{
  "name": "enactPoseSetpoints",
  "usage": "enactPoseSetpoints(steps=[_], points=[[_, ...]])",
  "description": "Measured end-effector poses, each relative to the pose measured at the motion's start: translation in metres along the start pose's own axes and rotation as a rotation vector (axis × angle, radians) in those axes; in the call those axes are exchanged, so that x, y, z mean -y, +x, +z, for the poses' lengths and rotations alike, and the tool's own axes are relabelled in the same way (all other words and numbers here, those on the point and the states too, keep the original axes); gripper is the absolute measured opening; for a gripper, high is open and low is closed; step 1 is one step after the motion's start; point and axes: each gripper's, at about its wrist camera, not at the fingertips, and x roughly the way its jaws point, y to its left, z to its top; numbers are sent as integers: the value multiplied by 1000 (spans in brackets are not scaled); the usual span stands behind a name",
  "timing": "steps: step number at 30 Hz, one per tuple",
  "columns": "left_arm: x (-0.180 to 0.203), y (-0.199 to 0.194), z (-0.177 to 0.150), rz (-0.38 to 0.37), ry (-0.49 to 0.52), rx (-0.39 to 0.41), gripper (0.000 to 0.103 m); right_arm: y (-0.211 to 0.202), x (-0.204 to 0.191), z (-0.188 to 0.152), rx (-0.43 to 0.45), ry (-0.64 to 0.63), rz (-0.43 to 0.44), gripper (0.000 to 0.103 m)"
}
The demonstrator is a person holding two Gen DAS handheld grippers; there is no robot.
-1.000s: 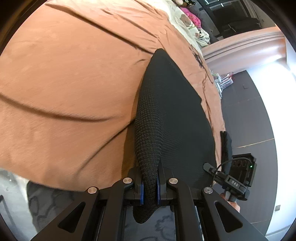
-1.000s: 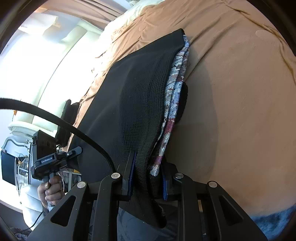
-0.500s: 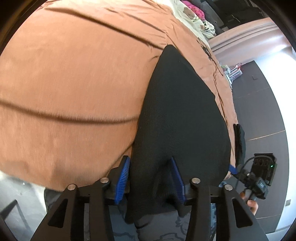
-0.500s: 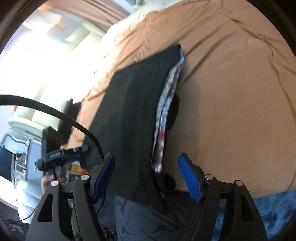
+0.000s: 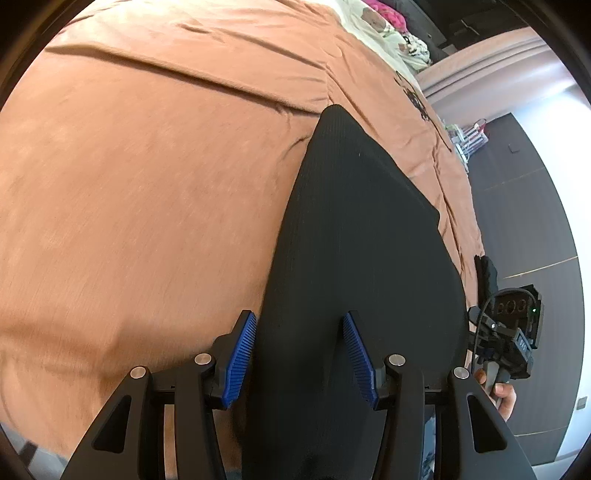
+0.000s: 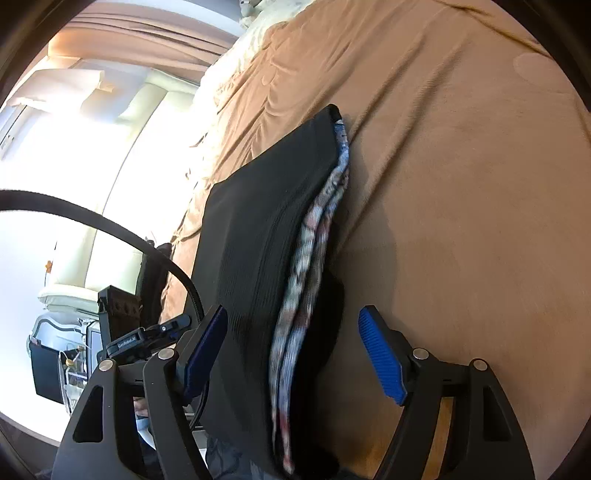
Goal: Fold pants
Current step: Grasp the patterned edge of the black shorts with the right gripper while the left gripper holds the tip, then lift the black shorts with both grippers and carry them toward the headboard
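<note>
Black knit pants lie folded on the brown bedspread, their near end hanging over the bed's edge. My left gripper stands open astride that near end; its blue pads do not press the cloth. In the right wrist view the pants show a patterned inner layer along their right edge. My right gripper is open, wide of the cloth on both sides. Each view catches the other gripper: the right one and the left one, each in a hand.
The brown bedspread spreads far around the pants. Cream bedding and pink things lie at the bed's far end. Dark floor runs along one side. A pale sofa stands in bright light, and a black cable arcs across the right wrist view.
Both grippers were shut on the near end of the pants and have opened. The cloth has dropped flat onto the bed, and both grippers have drawn back a little.
</note>
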Motion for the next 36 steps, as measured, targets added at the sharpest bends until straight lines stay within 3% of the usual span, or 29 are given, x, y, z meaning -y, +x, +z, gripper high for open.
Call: enactPoseSetpoints(steps=[10, 11, 12, 20, 25, 30, 36], points=[[5, 22, 39, -14, 19, -15, 52, 32, 0, 22, -29, -1, 0, 72], [6, 25, 43, -18, 21, -16, 52, 34, -1, 23, -29, -5, -5, 66], [6, 27, 45, -21, 21, -18, 52, 33, -3, 24, -31, -9, -3, 53], [16, 34, 57, -45, 43, -17, 42, 8, -31, 9, 17, -120, -33, 35], [18, 32, 60, -64, 51, -11, 42, 10, -41, 9, 37, -171, -34, 36], [13, 39, 67, -66, 28, -19, 43, 30, -9, 18, -7, -49, 21, 50], [6, 46, 71, -88, 13, -26, 42, 43, -1, 28, -42, -56, 51, 53]])
